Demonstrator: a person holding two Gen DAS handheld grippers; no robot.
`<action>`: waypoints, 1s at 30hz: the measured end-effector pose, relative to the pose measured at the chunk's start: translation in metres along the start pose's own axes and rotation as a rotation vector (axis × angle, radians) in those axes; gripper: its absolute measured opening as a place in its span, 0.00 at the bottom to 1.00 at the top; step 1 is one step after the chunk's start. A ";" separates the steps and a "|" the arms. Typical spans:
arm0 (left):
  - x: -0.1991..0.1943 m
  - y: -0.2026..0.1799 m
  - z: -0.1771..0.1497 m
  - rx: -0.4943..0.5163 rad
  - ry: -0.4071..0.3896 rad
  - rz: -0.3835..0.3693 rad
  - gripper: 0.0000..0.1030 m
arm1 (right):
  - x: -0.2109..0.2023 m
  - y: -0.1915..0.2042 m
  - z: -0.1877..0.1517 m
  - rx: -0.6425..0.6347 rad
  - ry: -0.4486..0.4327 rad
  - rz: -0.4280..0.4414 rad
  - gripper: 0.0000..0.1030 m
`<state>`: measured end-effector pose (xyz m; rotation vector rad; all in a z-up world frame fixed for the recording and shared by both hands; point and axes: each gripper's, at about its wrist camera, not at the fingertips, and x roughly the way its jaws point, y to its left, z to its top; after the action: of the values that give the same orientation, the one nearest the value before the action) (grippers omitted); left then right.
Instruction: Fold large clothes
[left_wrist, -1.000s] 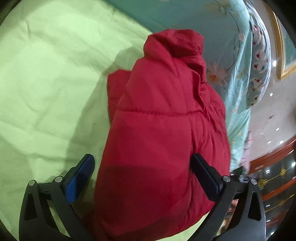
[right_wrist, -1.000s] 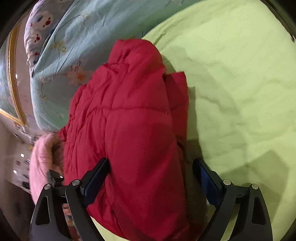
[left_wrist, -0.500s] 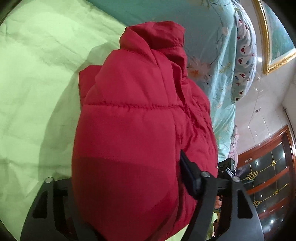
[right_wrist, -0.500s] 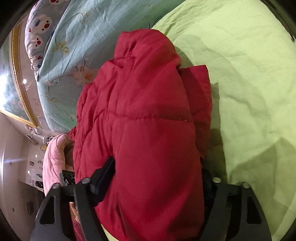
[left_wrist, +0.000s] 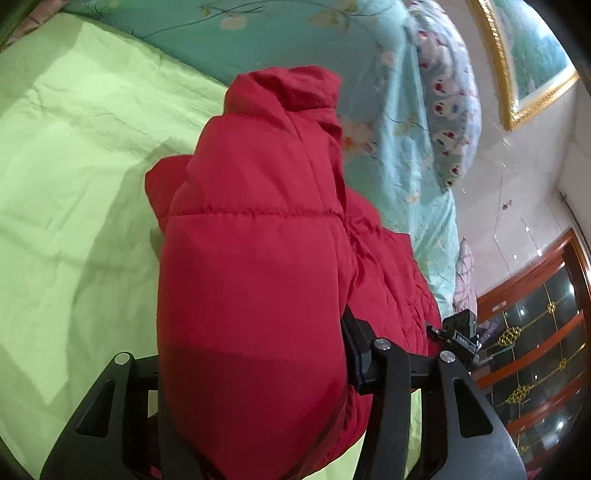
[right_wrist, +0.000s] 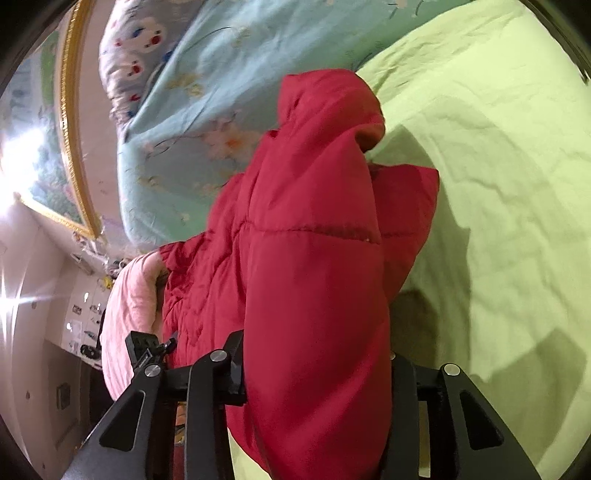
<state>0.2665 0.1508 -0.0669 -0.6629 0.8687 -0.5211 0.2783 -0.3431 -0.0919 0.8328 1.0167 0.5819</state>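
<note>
A puffy red jacket (left_wrist: 258, 258) is bunched in a folded bundle on the light green bed sheet (left_wrist: 74, 177). My left gripper (left_wrist: 255, 369) is shut on one side of the bundle, its fingers pressed into the padding. In the right wrist view the same red jacket (right_wrist: 314, 277) fills the middle, and my right gripper (right_wrist: 317, 373) is shut on its other side. The bundle is held between both grippers, its collar end pointing away towards the quilt. The fingertips are mostly buried in the fabric.
A light blue floral quilt (left_wrist: 388, 122) lies heaped behind the jacket; it also shows in the right wrist view (right_wrist: 207, 110). A gold-framed picture (left_wrist: 532, 55) hangs on the wall. A wooden glass-door cabinet (left_wrist: 535, 350) stands beyond the bed. A pink sleeve (right_wrist: 125, 306) shows at left.
Both grippers went from open around the jacket to shut on it. The bundle has been squeezed narrower and the views have tilted up towards the wall.
</note>
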 end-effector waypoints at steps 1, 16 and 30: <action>-0.006 -0.004 -0.005 0.007 -0.001 0.002 0.48 | -0.004 0.003 -0.005 -0.006 0.003 0.002 0.38; -0.081 -0.039 -0.106 0.027 -0.017 -0.003 0.48 | -0.070 0.018 -0.113 -0.022 0.041 0.012 0.38; -0.064 0.005 -0.131 -0.085 0.058 0.067 0.62 | -0.069 -0.015 -0.135 0.060 0.026 0.009 0.45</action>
<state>0.1244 0.1555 -0.0986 -0.6963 0.9687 -0.4472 0.1281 -0.3599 -0.1071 0.8852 1.0584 0.5736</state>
